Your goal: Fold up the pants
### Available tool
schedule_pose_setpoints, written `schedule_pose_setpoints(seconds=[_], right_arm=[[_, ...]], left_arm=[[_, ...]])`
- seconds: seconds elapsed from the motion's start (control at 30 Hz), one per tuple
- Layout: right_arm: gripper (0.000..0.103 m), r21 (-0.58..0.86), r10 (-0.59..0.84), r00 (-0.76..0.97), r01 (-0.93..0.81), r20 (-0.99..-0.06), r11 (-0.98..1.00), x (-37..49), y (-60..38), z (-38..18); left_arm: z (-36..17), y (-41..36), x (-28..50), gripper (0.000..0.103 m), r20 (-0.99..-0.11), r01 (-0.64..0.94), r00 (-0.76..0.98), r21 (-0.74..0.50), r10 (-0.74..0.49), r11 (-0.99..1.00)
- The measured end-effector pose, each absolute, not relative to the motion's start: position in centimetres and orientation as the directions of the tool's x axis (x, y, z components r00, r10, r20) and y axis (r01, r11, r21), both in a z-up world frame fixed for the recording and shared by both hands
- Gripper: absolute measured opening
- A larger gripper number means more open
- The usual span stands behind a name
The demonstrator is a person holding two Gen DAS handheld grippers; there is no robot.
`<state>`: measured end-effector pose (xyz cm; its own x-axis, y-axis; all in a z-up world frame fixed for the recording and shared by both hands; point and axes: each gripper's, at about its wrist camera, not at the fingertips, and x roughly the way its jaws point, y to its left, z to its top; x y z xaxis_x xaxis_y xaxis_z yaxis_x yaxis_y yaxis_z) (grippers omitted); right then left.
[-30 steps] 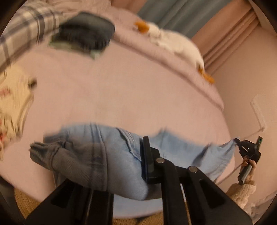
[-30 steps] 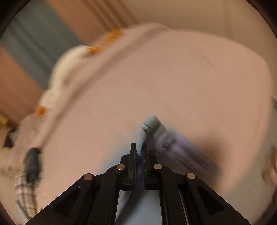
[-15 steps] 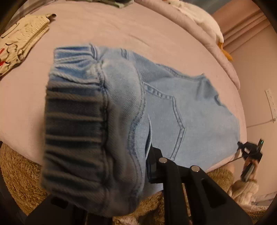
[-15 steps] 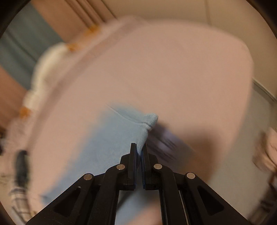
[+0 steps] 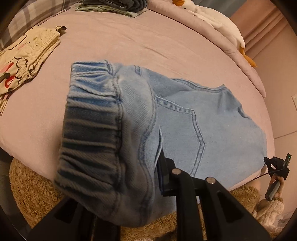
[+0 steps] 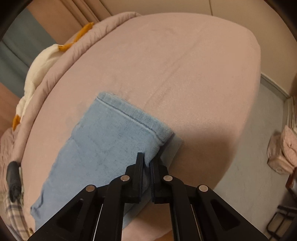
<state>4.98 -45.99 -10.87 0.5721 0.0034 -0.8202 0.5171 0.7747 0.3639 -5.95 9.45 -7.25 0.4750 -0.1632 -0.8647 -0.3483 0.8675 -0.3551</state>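
Light blue denim pants (image 5: 185,115) lie spread on the pink bed (image 5: 148,42), back pocket up, legs folded together. The elastic waistband (image 5: 92,126) bunches over my left gripper (image 5: 152,163), hiding its left finger. Its jaws are easing open, but the right pad still presses the denim. My right gripper (image 6: 146,163) is shut on the leg hem (image 6: 141,120) near the bed's front edge. It also shows in the left wrist view as the right gripper (image 5: 276,165), in a hand at the pants' far end.
A folded cream patterned garment (image 5: 24,74) lies at the left. Folded dark clothes (image 5: 115,5) and a white plush goose (image 5: 213,16) sit along the far edge. Brown fuzzy fabric (image 5: 33,189) is below the bed's edge. Grey floor (image 6: 250,166) lies right of the bed.
Both grippers came down and the pants, hanging in the air a second ago, now lie flat on the bed. The left view has barely changed in the last half second.
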Motion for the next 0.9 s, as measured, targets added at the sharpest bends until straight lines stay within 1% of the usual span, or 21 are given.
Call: schedule_pose_setpoints(seconds=[0.17, 0.2, 0.23, 0.27, 0.3, 0.33, 0.37, 0.4, 0.43, 0.47, 0.5, 0.53, 0.57, 0.6, 0.63, 0.67, 0.77, 0.9], right_arm=[[0.003, 0.324, -0.029, 0.551, 0.531, -0.834, 0.783, 5.4, -45.6, -10.4], [0.003, 0.308, -0.043, 0.545, 0.535, -0.837, 0.787, 5.5, -45.4, -10.3], [0.003, 0.295, -0.054, 0.54, 0.537, -0.84, 0.79, 6.1, -44.8, -10.0], [0.004, 0.273, -0.069, 0.528, 0.541, -0.846, 0.795, 6.1, -44.7, -9.6], [0.008, 0.244, -0.085, 0.512, 0.542, -0.854, 0.804, 6.1, -44.3, -9.1], [0.021, 0.225, -0.096, 0.504, 0.537, -0.858, 0.813, 6.0, -43.8, -8.6], [0.031, 0.206, -0.106, 0.502, 0.527, -0.858, 0.825, 5.3, -43.3, -8.3], [0.05, 0.19, -0.115, 0.505, 0.512, -0.855, 0.838, 5.1, -42.5, -7.7], [0.059, 0.178, -0.119, 0.515, 0.49, -0.849, 0.853, 4.3, -41.9, -7.2], [0.059, 0.164, -0.118, 0.523, 0.461, -0.844, 0.872, 4.5, -40.8, -6.5], [0.059, 0.147, -0.112, 0.53, 0.421, -0.84, 0.895, 4.7, -39.3, -5.8], [0.059, 0.137, -0.104, 0.537, 0.39, -0.837, 0.911, 5.0, -38.2, -5.2], [0.059, 0.129, -0.093, 0.548, 0.352, -0.832, 0.927, 5.2, -36.8, -4.6], [0.059, 0.127, -0.071, 0.562, 0.305, -0.824, 0.944, 5.4, -35.1, -3.8], [0.06, 0.13, -0.047, 0.573, 0.263, -0.818, 0.956, 5.6, -33.8, -3.3], [0.06, 0.136, -0.012, 0.582, 0.21, -0.813, 0.968, 5.8, -32.1, -2.8], [0.062, 0.163, 0.128, 0.579, 0.009, -0.805, 0.987, 7.1, -26.1, -1.9], [0.063, 0.194, 0.273, 0.48, -0.208, -0.834, 0.959, 8.5, -18.7, -2.6]], left_arm=[[-7.0, 8.8, -6.2, 0.019, -0.861, -0.344, 0.488, -0.341, -0.143, 0.875], [-6.8, 8.8, -6.3, 0.021, -0.863, -0.339, 0.484, -0.338, -0.145, 0.878], [-6.5, 8.9, -6.4, 0.028, -0.868, -0.336, 0.476, -0.331, -0.144, 0.882], [-6.3, 9.0, -6.5, 0.031, -0.873, -0.334, 0.467, -0.322, -0.142, 0.886], [-6.1, 9.0, -6.5, 0.034, -0.873, -0.329, 0.464, -0.33, -0.153, 0.885], [-5.8, 9.1, -6.7, 0.036, -0.871, -0.329, 0.463, -0.342, -0.166, 0.88], [-5.6, 9.2, -6.8, 0.038, -0.871, -0.333, 0.461, -0.349, -0.172, 0.876], [-5.3, 9.5, -7.0, 0.046, -0.872, -0.34, 0.459, -0.351, -0.172, 0.873], [-4.6, 9.9, -7.3, 0.057, -0.869, -0.347, 0.469, -0.347, -0.159, 0.871], [-4.3, 10.1, -7.6, 0.062, -0.865, -0.352, 0.475, -0.352, -0.159, 0.867], [-3.7, 10.4, -7.9, 0.071, -0.861, -0.359, 0.488, -0.347, -0.142, 0.867], [-2.9, 10.9, -8.3, 0.075, -0.856, -0.37, 0.506, -0.327, -0.107, 0.869], [-2.6, 11.1, -8.5, 0.076, -0.854, -0.377, 0.514, -0.315, -0.086, 0.871], [-2.1, 11.6, -8.8, 0.079, -0.848, -0.385, 0.526, -0.302, -0.062, 0.872], [-1.7, 12.2, -9.0, 0.084, -0.837, -0.389, 0.546, -0.299, -0.043, 0.871], [-1.5, 12.7, -9.0, 0.086, -0.827, -0.393, 0.561, -0.299, -0.031, 0.869], [-2.0, 14.5, -8.7, 0.086, -0.832, -0.432, 0.554, -0.289, -0.001, 0.854], [-2.9, 15.8, -6.8, 0.087, -0.816, -0.396, 0.575, -0.34, -0.059, 0.853]])
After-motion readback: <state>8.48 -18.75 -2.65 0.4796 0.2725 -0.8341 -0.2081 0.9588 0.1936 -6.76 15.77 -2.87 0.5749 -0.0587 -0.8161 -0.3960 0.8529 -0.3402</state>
